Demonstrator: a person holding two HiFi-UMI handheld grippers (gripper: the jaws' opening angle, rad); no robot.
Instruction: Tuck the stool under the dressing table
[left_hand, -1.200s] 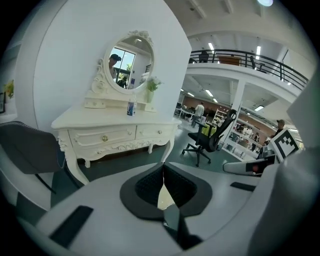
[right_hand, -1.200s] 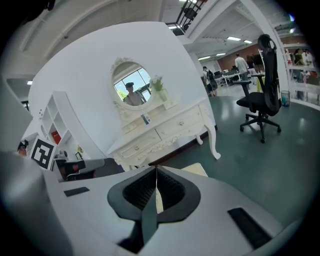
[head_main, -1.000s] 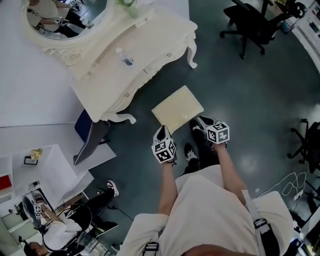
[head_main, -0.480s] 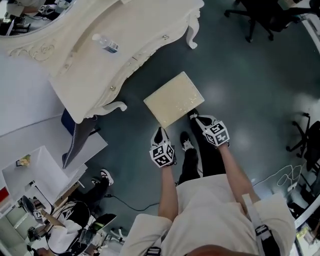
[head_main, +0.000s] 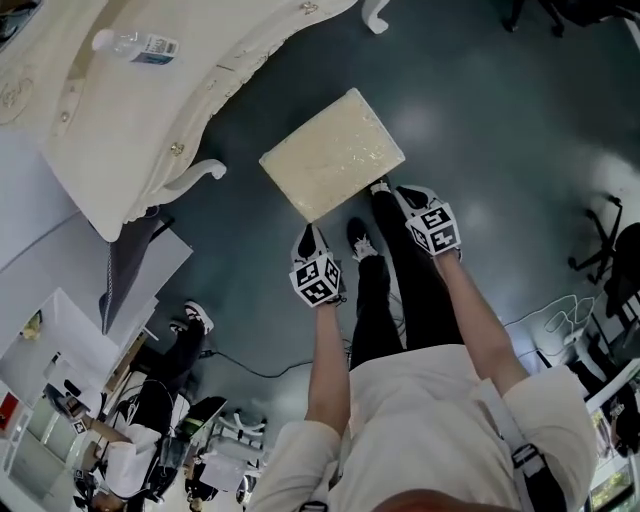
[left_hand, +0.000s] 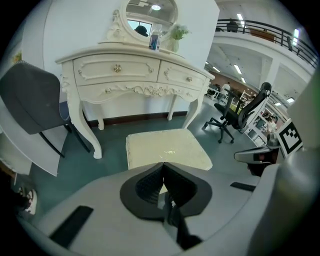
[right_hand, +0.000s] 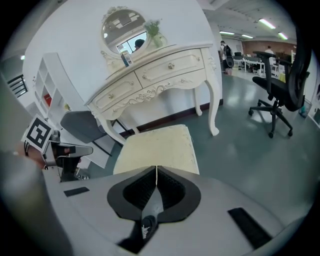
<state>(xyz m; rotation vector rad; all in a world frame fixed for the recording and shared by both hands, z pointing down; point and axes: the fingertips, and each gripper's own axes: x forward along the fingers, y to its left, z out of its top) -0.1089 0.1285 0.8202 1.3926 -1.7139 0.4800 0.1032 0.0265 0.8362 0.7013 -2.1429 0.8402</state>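
The stool (head_main: 333, 154) stands on open floor, just ahead of both grippers and short of the dressing table (head_main: 130, 110); its near edge faces them, the table's gap straight beyond; left gripper (head_main: 308, 238) and right gripper (head_main: 402, 195) both pinched together, empty, about equally near; grey chair (left_hand: 30, 100) beside the table's leg, seemingly off the path.

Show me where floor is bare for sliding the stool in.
Bare floor runs from the stool to the dressing table and on under it, between its front legs. Crowded only beside the grey chair.
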